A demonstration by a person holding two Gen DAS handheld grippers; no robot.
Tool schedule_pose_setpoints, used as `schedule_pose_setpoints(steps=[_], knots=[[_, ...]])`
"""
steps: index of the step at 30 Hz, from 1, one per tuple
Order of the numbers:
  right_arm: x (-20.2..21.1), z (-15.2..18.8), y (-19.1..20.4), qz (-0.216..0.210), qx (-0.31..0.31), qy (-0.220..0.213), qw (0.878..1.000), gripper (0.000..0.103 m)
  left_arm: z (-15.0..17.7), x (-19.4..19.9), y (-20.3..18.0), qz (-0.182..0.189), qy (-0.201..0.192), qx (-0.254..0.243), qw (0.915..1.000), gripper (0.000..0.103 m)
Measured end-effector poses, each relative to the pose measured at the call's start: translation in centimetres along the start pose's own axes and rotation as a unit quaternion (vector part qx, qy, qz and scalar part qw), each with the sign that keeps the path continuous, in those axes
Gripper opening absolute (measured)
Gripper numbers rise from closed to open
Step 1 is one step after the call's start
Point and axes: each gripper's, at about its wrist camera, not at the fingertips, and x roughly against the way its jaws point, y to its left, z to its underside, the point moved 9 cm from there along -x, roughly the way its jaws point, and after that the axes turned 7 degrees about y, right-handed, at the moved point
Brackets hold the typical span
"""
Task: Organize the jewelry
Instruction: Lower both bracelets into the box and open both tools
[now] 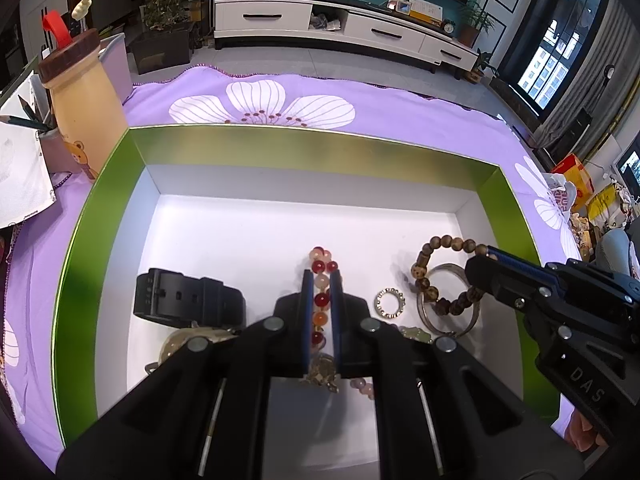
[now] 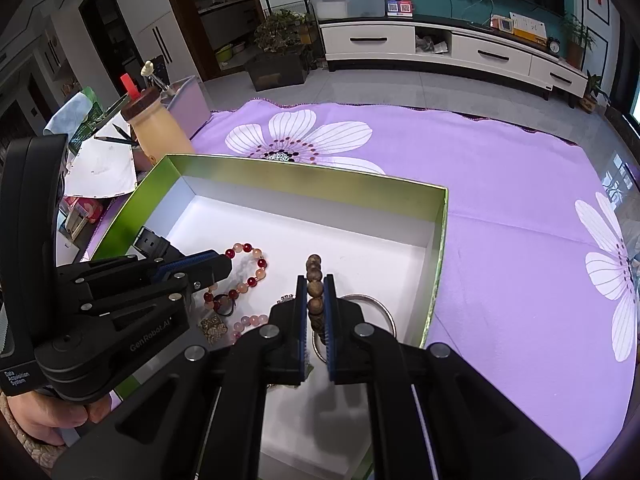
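Bracelets both clamped inside green box (image 1: 100, 184): left gripper (image 1: 322, 276) shut on red-pink bead bracelet (image 1: 321, 300), strand running along fingers; right gripper (image 2: 315, 280) shut on brown wooden bead bracelet (image 2: 314, 276), likewise lengthwise. Silver bangle (image 2: 386, 312) lies just right.

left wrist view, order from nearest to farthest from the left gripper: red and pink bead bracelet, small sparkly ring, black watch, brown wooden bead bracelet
1. red and pink bead bracelet: between the fingers of the left gripper.
2. small sparkly ring: just right of the fingers.
3. black watch on the left and brown wooden bead bracelet on the right: too close to call.
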Motion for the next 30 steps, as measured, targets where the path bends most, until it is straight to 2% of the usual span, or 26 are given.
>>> schedule_pose_setpoints(steps=[30], knots=[[-1.0,0.4,0.9,0.017,0.024,0.014,0.999,0.007,0.1,-0.1,0.3,-0.017,0.006,-0.007,0.9998,0.008]])
